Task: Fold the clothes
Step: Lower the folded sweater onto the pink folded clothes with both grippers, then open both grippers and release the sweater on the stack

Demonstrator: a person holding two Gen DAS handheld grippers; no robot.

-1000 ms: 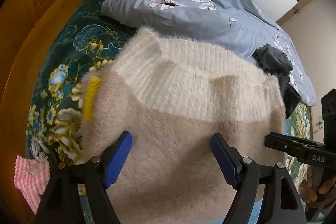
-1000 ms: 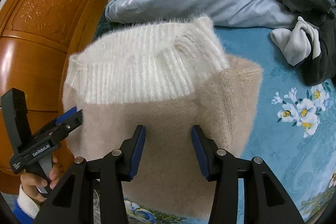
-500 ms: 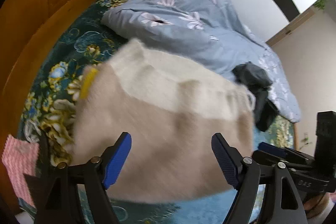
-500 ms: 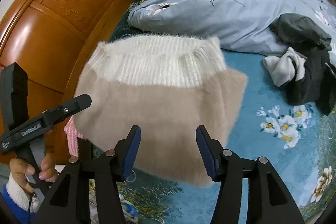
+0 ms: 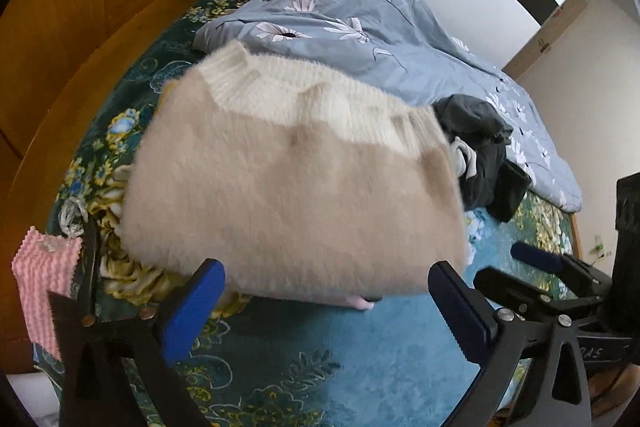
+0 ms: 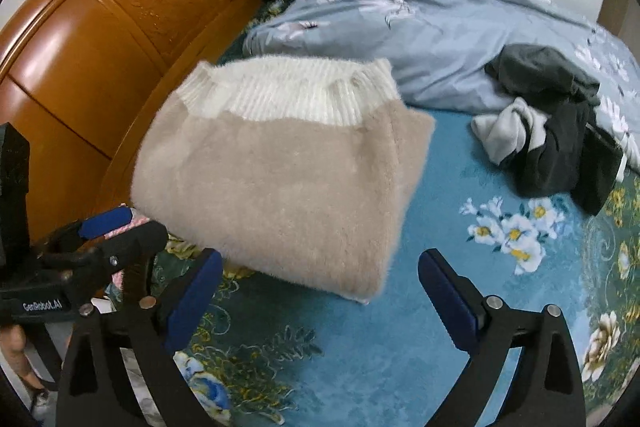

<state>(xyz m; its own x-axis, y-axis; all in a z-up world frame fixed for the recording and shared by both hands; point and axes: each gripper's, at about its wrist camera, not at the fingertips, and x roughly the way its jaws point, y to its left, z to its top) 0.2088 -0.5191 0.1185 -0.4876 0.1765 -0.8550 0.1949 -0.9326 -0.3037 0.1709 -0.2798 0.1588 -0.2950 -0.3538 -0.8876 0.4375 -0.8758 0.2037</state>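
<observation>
Sweater: the fuzzy beige sweater (image 5: 296, 195) lies folded in a compact block at the centre of both frames, its white ribbed band (image 6: 288, 95) along the far edge, toward the top of the picture. Its outline is slightly blurred in your left wrist view.
Support: it rests on the teal floral bedspread (image 6: 400, 347), with the near edge just ahead of your fingertips.
Left gripper: your left gripper (image 5: 324, 307) stands with its jaws spread wide, nothing between the blue pads (image 5: 192, 311); it is just short of the sweater's near edge and not touching it.
Right gripper: your right gripper (image 6: 320, 299) is likewise spread wide and empty, apart from the sweater, lower centre of its frame.
Under the sweater: a pink edge peeks out beneath the near hem; what it is cannot be told.
Left of frame: a pink waffle cloth (image 5: 40, 291) hangs at lower left beside the wooden headboard (image 6: 100, 47).
Right of frame: a heap of dark and white clothes (image 6: 552, 123) lies well apart from the sweater.
Behind: a blue-grey floral duvet (image 5: 352, 15) fills the upper centre, touching the ribbed band in view.
</observation>
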